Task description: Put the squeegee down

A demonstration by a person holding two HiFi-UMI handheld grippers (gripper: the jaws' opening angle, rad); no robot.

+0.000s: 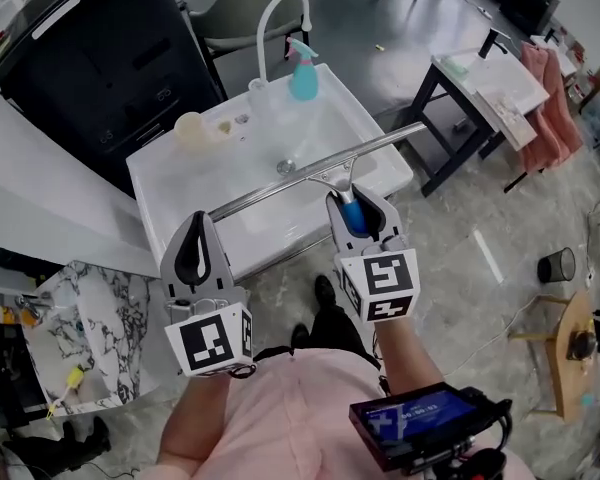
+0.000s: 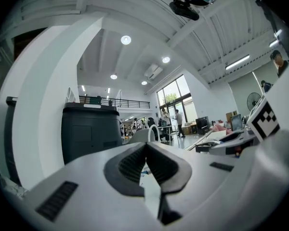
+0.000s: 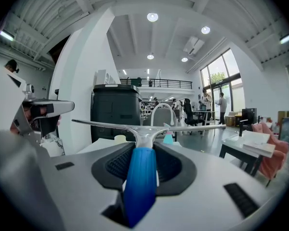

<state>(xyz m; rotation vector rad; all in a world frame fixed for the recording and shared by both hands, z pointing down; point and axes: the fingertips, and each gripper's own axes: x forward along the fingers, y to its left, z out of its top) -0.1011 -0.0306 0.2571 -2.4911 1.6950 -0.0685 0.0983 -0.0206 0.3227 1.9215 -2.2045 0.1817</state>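
Observation:
The squeegee [image 1: 320,173] has a blue handle [image 3: 139,177] and a long metal blade [image 3: 144,127]. My right gripper [image 1: 358,208] is shut on the blue handle, and the blade hangs across the front half of the white sink [image 1: 380,158]. In the right gripper view the blade stretches level ahead of the jaws. My left gripper [image 1: 193,236] hovers to the left, over the sink's front edge, with its jaws shut and nothing between them. The left gripper view shows its dark pads [image 2: 135,165] pressed together.
In the sink unit stand a white faucet [image 1: 278,18], a teal spray bottle [image 1: 302,71] and a pale cup [image 1: 190,128]. A black bin [image 1: 100,58] stands behind at left. A dark table [image 1: 480,98] with papers and a pink cloth [image 1: 550,108] is at right.

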